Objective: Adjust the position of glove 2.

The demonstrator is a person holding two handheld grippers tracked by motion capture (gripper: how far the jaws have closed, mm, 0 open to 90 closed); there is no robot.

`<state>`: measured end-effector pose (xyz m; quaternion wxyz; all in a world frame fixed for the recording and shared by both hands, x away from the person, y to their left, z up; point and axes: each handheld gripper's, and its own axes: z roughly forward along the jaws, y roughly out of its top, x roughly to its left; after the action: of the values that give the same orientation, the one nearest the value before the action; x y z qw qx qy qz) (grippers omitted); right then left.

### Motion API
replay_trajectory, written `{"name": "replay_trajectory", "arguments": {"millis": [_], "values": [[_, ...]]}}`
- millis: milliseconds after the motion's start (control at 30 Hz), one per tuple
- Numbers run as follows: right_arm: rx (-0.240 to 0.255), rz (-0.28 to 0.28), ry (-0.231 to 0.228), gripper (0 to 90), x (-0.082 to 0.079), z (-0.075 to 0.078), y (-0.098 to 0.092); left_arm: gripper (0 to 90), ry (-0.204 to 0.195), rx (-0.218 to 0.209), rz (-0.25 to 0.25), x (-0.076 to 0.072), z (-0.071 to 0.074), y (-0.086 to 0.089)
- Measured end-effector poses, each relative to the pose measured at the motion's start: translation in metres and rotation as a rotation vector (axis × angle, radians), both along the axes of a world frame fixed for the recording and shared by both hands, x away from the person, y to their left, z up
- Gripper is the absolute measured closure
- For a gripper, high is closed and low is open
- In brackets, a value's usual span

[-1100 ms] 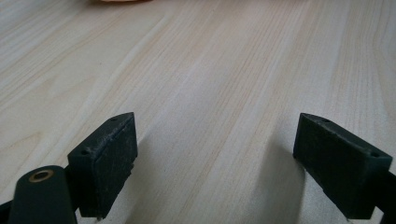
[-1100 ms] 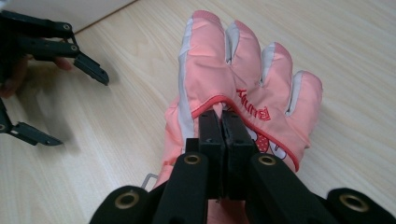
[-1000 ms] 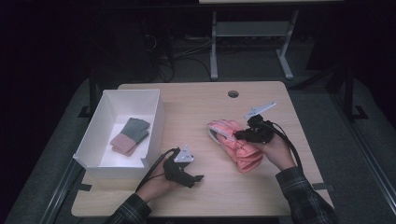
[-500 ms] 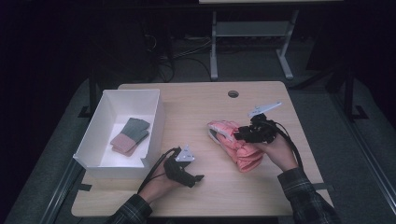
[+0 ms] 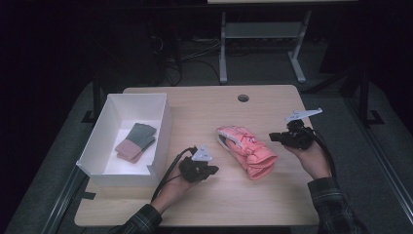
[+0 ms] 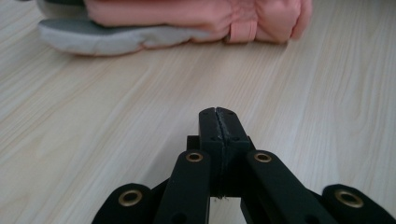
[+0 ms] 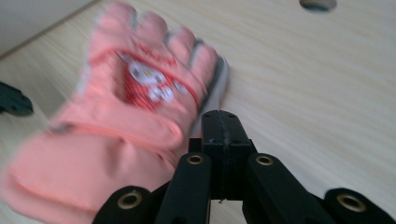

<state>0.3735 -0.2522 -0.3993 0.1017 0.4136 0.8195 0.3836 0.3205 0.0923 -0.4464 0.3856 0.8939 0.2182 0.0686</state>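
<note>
1. The left gripper [image 5: 210, 170] sits low over the near part of the table [image 5: 272, 100], held by a hand coming in from the near edge. Its jaws have just closed and are pressed together with nothing between them.
2. The right gripper [image 5: 273, 137] is held above the table's right side, pointing left toward the glove [image 5: 247, 149]. Its jaws are pressed together, empty.
3. The glove lies flat at mid-table between both grippers, touching neither. It is padded pink fabric with a grey palm edge and a white and red patch on the back.
4. The table is pale wood grain.
5. A white box [image 5: 160, 131] at left holds folded cloths [image 5: 135, 142].
</note>
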Motion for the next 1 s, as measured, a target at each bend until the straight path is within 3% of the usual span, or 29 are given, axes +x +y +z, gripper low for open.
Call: {"name": "replay_trajectory", "arguments": {"millis": [200,300,433,500,733,1000], "values": [[0.008,0.019,0.057,90.0,0.004,-0.033,-0.011,89.5,0.017,-0.016,0.019,0.022,-0.003,-0.019],[0.009,0.04,0.069,90.0,0.006,-0.044,-0.008,89.4,-0.014,0.019,0.03,0.03,-0.006,-0.033],[-0.013,0.083,0.095,90.0,0.007,-0.056,0.001,88.6,-0.002,0.003,0.034,0.038,-0.01,-0.046],[-0.027,0.104,0.091,90.0,0.006,-0.058,0.005,88.2,0.013,-0.013,0.038,0.04,-0.013,-0.051],[0.001,0.157,0.109,90.0,-0.002,-0.056,0.015,89.3,0.062,-0.031,0.01,0.041,-0.016,-0.053],[0.012,0.204,0.116,90.0,-0.02,-0.056,0.029,89.6,0.094,-0.017,-0.025,0.036,-0.014,-0.044]]}}
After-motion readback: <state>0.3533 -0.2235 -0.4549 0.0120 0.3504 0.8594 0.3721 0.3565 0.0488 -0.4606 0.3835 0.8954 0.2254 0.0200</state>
